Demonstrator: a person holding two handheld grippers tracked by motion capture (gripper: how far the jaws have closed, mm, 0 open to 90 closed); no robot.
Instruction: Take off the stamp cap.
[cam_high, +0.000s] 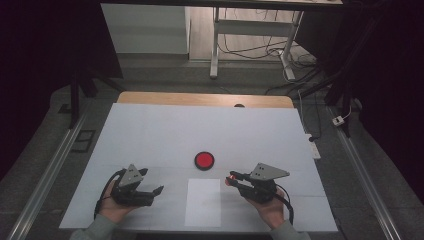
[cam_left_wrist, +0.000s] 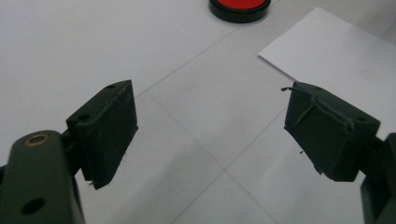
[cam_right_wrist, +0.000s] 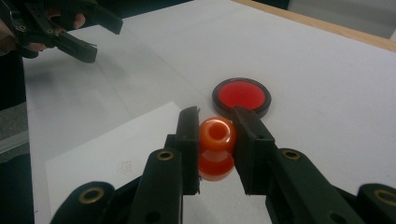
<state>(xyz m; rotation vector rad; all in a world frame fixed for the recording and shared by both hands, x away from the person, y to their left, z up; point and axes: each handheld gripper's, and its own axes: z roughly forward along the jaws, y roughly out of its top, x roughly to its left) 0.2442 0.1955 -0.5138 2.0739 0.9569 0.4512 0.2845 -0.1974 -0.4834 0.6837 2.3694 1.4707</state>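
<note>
A: What does the right gripper (cam_right_wrist: 215, 140) have?

B: An orange bead (cam_right_wrist: 216, 134) with a hole through it. The two black jaws pinch it from either side, and in the right gripper view the hole faces up and toward the camera. A second orange bead (cam_right_wrist: 215, 165) shows directly below it, between the same jaws; I cannot tell whether that one is a separate piece or a reflection.

A: Where is that over the table (cam_high: 150, 135)?

B: In the high view the bead (cam_high: 229, 179) sits at the tip of the right gripper (cam_high: 231, 179), just above the right edge of the sheet of paper (cam_high: 203, 202). The red disc with the black rim (cam_high: 204, 160) lies a little farther out, near the bead but apart from it.

A: And the left gripper (cam_left_wrist: 210, 135)?

B: Its jaws are spread wide with nothing between them. In the left gripper view bare white table shows through the gap, with a corner of the paper (cam_left_wrist: 336, 56) to the right and the red disc (cam_left_wrist: 239, 7) at the top edge.

A: How far apart are the two hands?

B: Well apart. The left gripper (cam_high: 150, 192) rests to the left of the paper, the right hand (cam_high: 270, 207) to the right of it, both near the front edge of the table.
</note>
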